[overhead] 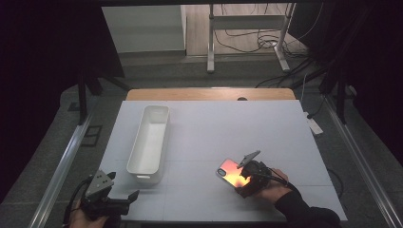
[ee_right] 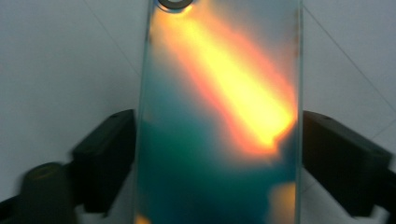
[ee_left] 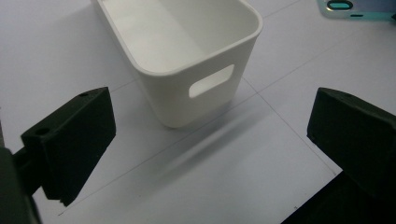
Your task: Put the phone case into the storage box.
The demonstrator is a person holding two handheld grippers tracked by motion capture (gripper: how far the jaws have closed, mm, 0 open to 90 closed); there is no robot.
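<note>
Phone case [ee_right: 217,121] blurred, near end cut off at bottom edge; bin [ee_left: 180,56] far end cut off.

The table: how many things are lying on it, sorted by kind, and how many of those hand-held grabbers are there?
Bin: 1, white, nothing inside.
Phone case: 1, iridescent orange and teal, lying between the right gripper's jaws.
Grippers: 2, the left gripper and the right gripper.
Total: 4, with 2 things on the table and 2 grippers.
</note>
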